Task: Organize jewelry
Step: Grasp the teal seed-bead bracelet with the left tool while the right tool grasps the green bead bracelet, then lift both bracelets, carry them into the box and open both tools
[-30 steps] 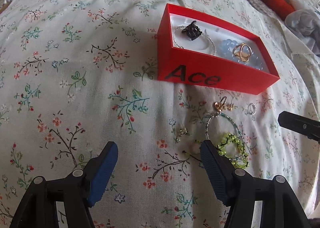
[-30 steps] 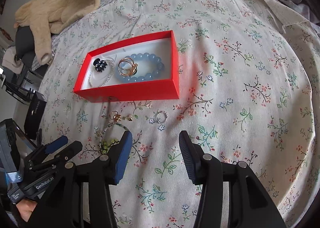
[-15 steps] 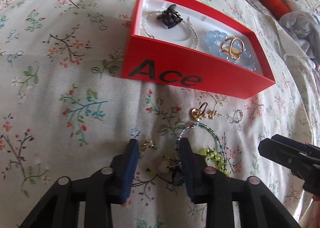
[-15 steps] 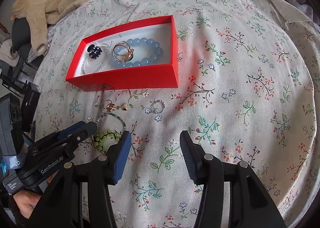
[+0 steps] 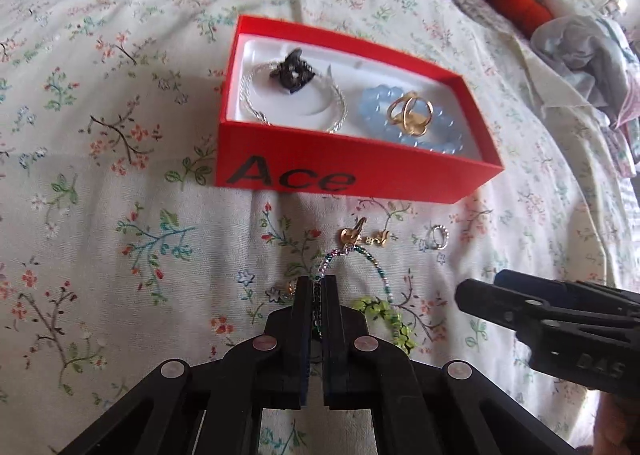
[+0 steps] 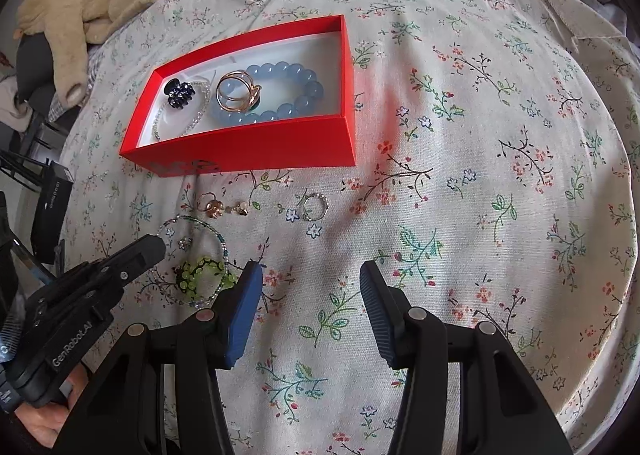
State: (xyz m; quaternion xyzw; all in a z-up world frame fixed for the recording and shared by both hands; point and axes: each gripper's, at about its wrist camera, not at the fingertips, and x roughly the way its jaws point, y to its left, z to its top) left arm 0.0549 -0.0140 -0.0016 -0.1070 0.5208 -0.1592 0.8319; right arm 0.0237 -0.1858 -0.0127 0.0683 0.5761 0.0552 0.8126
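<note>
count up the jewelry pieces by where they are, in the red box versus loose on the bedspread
In the red box: 4 (hair claw, silver bracelet, gold ring, blue bead bracelet).
Loose on the bedspread: 5 (gold earring, silver ring, seed-bead strand, green bead bracelet, small charm).
Total: 9

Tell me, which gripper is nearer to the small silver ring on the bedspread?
Right, as far as I can judge. The silver ring lies just ahead of the open right gripper. The left gripper is shut on the thin beaded bracelet, off to the ring's left.

A floral bedspread point(image 6: 480, 135) carries a red box point(image 6: 256, 147), loose rings point(image 6: 316, 208) and beaded bracelets point(image 6: 200, 275).
</note>
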